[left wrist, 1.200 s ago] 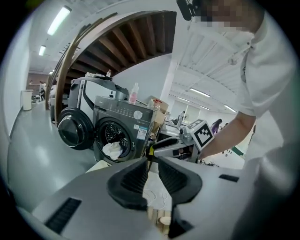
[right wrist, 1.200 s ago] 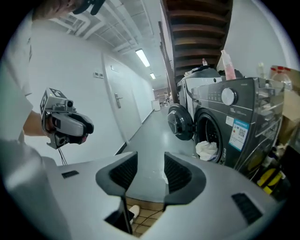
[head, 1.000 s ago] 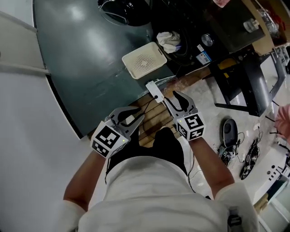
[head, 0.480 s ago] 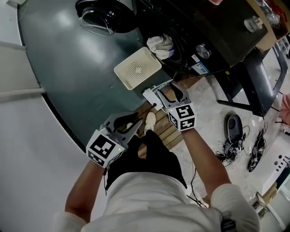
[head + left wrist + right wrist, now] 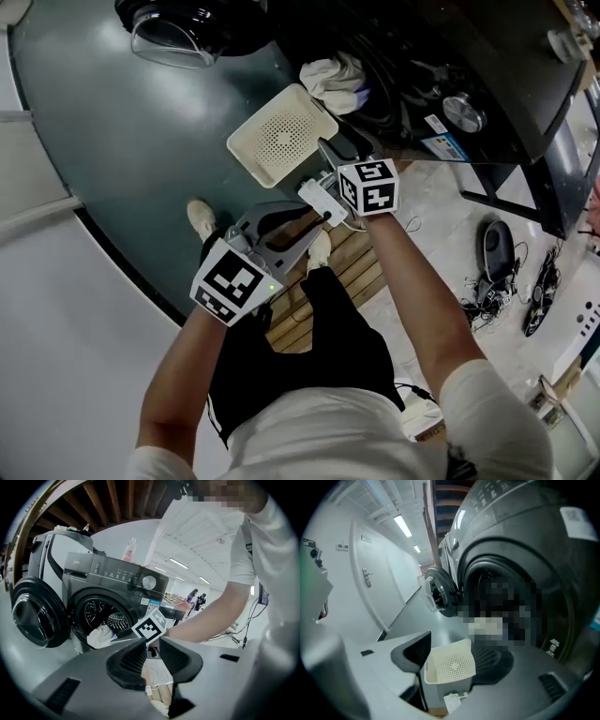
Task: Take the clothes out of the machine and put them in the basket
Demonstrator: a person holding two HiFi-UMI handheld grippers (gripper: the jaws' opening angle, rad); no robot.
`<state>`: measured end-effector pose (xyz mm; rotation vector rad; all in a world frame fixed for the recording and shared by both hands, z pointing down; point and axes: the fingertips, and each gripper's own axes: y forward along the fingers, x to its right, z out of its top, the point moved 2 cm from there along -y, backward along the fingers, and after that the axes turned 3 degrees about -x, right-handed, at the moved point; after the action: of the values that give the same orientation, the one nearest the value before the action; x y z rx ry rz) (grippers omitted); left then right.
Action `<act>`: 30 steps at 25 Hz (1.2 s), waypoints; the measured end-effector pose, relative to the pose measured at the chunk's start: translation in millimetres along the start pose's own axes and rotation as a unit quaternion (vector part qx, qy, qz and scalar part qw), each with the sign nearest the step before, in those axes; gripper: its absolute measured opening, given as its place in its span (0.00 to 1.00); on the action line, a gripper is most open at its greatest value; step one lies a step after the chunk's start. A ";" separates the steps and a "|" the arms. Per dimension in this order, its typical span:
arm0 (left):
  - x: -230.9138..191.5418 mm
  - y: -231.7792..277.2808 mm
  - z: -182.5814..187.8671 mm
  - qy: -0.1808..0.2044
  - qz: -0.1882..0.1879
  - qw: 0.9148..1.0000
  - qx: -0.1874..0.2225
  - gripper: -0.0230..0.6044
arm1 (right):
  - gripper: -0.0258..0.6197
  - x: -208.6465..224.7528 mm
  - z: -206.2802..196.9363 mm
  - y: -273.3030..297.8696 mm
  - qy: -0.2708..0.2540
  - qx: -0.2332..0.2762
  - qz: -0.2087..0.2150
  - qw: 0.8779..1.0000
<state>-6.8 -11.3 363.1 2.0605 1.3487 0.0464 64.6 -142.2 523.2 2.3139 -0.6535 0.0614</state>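
The dark washing machine (image 5: pixel 422 56) stands with its door (image 5: pixel 169 33) swung open. White clothes (image 5: pixel 336 77) lie at the drum's mouth, also seen as a pale bundle of clothes (image 5: pixel 101 636) in the left gripper view. A cream perforated basket (image 5: pixel 281 136) sits on the floor before it. My right gripper (image 5: pixel 336 155) reaches past the basket's corner towards the drum; its jaws are opening and hold nothing, and the basket (image 5: pixel 451 665) shows between them beyond the right gripper (image 5: pixel 452 653). My left gripper (image 5: pixel 309 223) trails behind, jaws a narrow gap apart and empty, as the left gripper (image 5: pixel 151 654) view shows.
A white power strip (image 5: pixel 319 199) lies on a slatted wooden pallet (image 5: pixel 323 281) under my hands. Cables and small devices (image 5: pixel 502 272) litter the pale floor at right. My shoe (image 5: pixel 199 218) stands on the grey floor (image 5: pixel 122 141).
Both grippers have moved forward and down towards the machine, the right one farther, now at the basket's corner. The right jaws have spread wider. The view has shifted closer to the drum.
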 end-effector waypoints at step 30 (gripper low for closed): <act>-185.9 19.6 -59.8 0.029 -0.092 0.995 0.004 0.20 | 0.71 198.1 1.2 210.3 0.160 0.007 -0.226 0.961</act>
<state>-99.9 -139.5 478.9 1.9454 1.5724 0.0211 137.5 -358.5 700.3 2.3385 0.0446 0.2217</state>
